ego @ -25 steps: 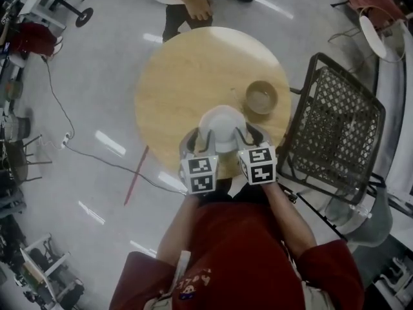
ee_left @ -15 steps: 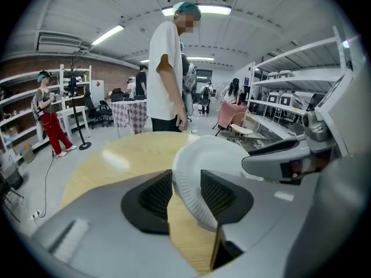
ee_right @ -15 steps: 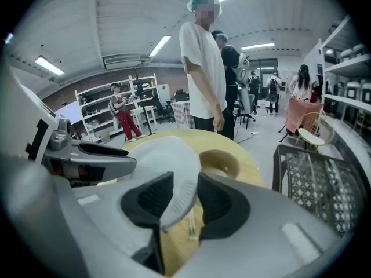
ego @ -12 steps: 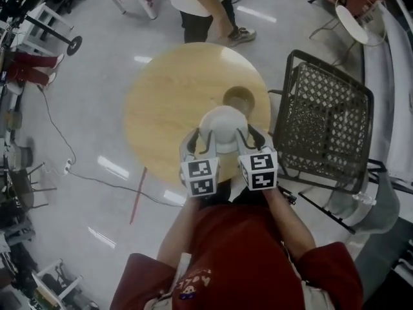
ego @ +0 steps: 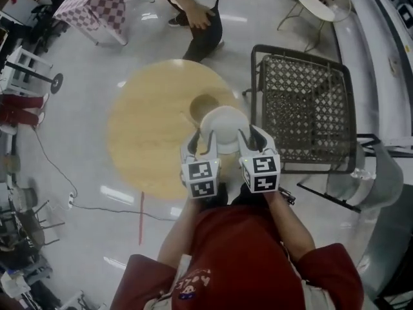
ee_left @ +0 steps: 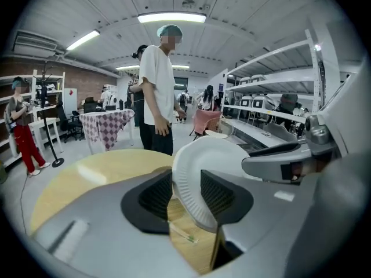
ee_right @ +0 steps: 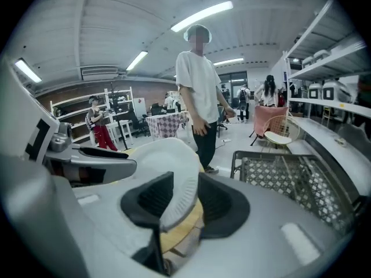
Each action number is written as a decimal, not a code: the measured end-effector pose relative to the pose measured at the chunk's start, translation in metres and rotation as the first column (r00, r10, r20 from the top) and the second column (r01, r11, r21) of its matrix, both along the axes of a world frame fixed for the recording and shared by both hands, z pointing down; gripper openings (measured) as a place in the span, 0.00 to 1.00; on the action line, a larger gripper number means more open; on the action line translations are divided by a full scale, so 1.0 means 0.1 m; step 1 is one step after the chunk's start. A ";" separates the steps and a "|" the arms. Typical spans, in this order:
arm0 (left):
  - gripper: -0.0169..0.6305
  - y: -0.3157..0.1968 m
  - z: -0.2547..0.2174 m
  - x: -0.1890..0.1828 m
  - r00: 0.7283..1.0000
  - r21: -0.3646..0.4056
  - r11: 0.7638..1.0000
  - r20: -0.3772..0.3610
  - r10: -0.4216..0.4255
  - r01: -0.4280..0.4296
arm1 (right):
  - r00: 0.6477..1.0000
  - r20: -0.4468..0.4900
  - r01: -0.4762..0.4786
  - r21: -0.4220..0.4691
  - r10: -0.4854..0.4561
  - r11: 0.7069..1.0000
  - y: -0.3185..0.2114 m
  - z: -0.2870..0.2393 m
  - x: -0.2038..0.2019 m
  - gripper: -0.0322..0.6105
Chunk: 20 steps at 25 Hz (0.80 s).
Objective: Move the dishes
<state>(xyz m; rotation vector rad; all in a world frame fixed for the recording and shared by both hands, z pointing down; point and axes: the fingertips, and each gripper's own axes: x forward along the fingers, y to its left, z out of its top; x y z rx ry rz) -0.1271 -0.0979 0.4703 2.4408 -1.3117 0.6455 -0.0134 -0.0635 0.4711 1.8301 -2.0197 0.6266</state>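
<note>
Nearest the camera is your red shirt (ego: 251, 257), with both forearms running forward to the marker cubes. Your left gripper (ego: 197, 139) has its jaws clamped on the left rim of the white plate (ego: 224, 126); the ribbed edge sits right between the dark pads (ee_left: 152, 193) and both touch it. Your right gripper (ego: 250, 137) does the same on the plate's right rim, pads pressed on either face of the edge. The jaws on both sides stand fairly wide, filled by the rim. The plate hangs between the two grippers, roughly level, over the right side of the round wooden table (ego: 145, 131), with bare wood showing under it in the left gripper view. Just beyond the plate, partly covered by its far-left edge, a brown bowl (ego: 202, 106) sits on the table. To the right of the table is a dark metal mesh chair (ego: 303, 105), close to the tabletop edge. Past the table a person (ego: 200, 15) in a white top and dark trousers stands on the shiny floor. Far left is a checkered tablecloth (ego: 97, 8).
</note>
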 end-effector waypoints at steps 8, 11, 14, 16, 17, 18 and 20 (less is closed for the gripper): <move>0.28 0.07 -0.17 0.79 0.991 0.031 0.991 -0.021 0.134 -0.133 | 0.990 -0.001 -0.144 0.035 0.144 0.989 0.22 -0.15 0.74 0.26; 0.28 0.11 -0.19 1.05 0.984 0.032 0.984 -0.024 0.174 -0.174 | 0.983 -0.004 -0.183 0.043 0.184 0.982 0.29 -0.19 0.98 0.26; 0.28 0.20 -0.20 1.32 0.977 0.034 0.977 -0.025 0.211 -0.210 | 0.975 0.000 -0.222 0.047 0.222 0.974 0.41 -0.18 1.24 0.26; 0.28 0.24 -0.20 1.48 0.972 0.035 0.972 -0.024 0.235 -0.234 | 0.969 0.003 -0.246 0.048 0.246 0.968 0.48 -0.18 1.39 0.26; 0.28 0.26 -0.19 1.57 0.969 0.035 0.969 -0.023 0.247 -0.246 | 0.966 0.004 -0.259 0.049 0.259 0.965 0.51 -0.17 1.46 0.26; 0.28 0.28 -0.18 1.65 0.966 0.033 0.965 -0.022 0.259 -0.259 | 0.962 0.006 -0.272 0.049 0.272 0.961 0.54 -0.17 1.54 0.26; 0.28 0.33 -0.17 1.82 0.959 0.029 0.959 -0.021 0.282 -0.281 | 0.955 0.009 -0.296 0.049 0.296 0.954 0.61 -0.18 1.70 0.26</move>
